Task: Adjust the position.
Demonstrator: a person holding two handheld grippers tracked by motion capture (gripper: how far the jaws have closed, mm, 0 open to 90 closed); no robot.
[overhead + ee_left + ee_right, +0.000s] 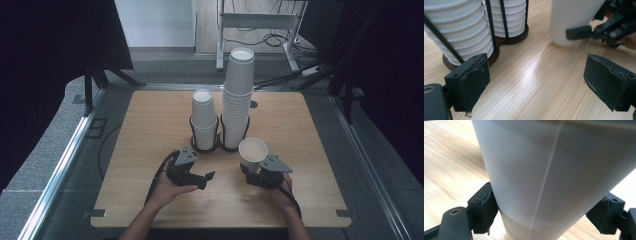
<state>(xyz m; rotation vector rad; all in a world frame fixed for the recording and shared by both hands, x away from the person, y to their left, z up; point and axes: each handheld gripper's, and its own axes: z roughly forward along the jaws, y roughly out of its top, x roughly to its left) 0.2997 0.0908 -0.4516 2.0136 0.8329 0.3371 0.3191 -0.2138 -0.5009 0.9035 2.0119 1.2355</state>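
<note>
At centre right of the high view, we saw the right claw [251,172] pinching a white paper cup [252,151]; the left claw [209,179] stood spread, empty, above the surface [150,130].

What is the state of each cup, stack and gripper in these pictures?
Single paper cup: upright, mouth up, clamped near its base.
Tall cup stack: upright in the holder.
Short cup stack: upright in the holder.
Right gripper: shut on the single cup.
Left gripper: open, nothing between its jaws.

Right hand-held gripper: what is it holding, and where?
The right hand-held gripper clamps a single white paper cup by its lower wall, near the base.
</note>
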